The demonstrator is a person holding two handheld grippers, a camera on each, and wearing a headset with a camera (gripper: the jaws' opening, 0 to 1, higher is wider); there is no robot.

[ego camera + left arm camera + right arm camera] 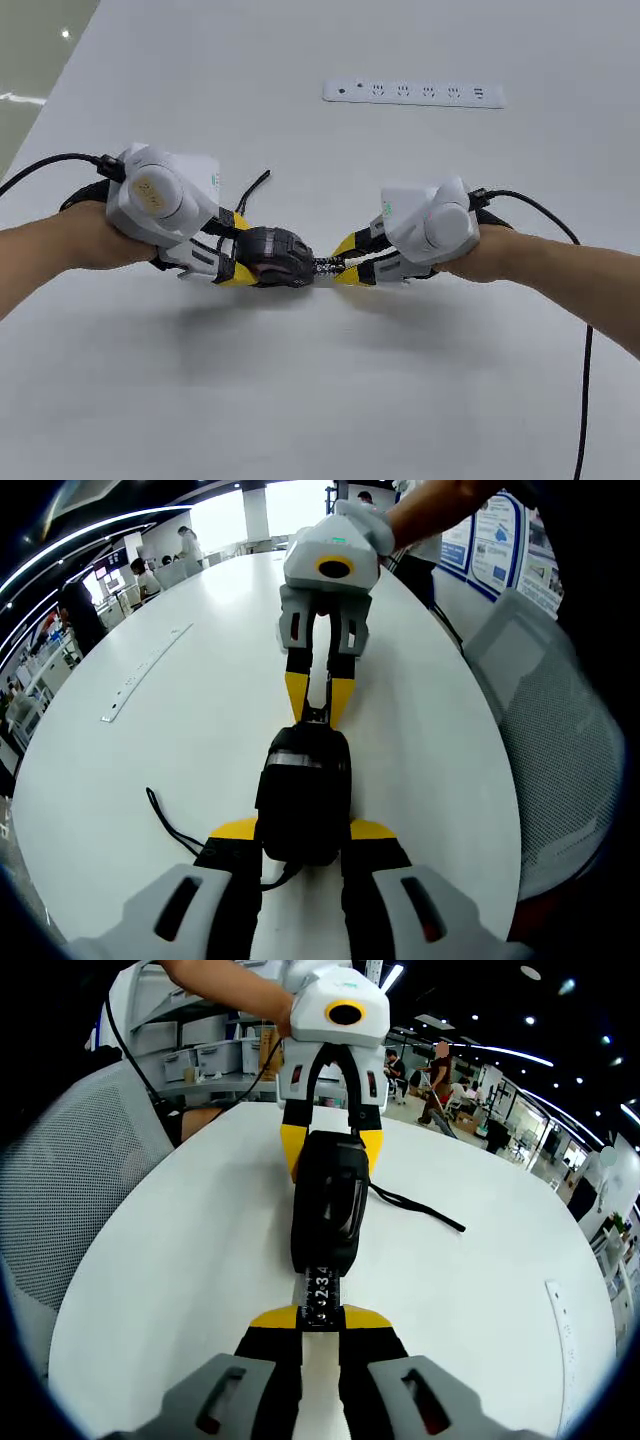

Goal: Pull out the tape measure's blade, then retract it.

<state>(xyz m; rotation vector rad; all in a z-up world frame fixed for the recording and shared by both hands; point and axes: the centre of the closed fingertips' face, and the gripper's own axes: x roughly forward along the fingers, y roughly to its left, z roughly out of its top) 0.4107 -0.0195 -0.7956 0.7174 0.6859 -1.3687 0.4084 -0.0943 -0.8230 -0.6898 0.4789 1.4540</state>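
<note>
Clamping the black tape measure (275, 257) by its case, the left hand-held gripper (245, 250) has its yellow-tipped jaws pressed against the two sides of the case. The case sits just above the white desk (300, 400). In the left gripper view the tape measure (305, 790) fills the space between the jaws of the left hand-held gripper (305, 830). Its nose points straight ahead at the right hand-held gripper (318, 702).

The right hand-held gripper (345, 262) faces the left one, close to it. Its jaws are nearly together and pinch the end of the blade (328, 265). Only a short length of blade spans the gap between the two tools. In the right gripper view the blade (321, 1285), printed with black-and-white numerals, runs from the tips of the right hand-held gripper (320, 1318) into the mouth of the tape measure (328, 1200). Beyond that, the left hand-held gripper (330, 1145) holds the case.

A thin black wrist strap (415, 1205) trails from the case onto the desk, off to the side of the left tool. A white power strip (413, 92) lies well beyond both tools.
</note>
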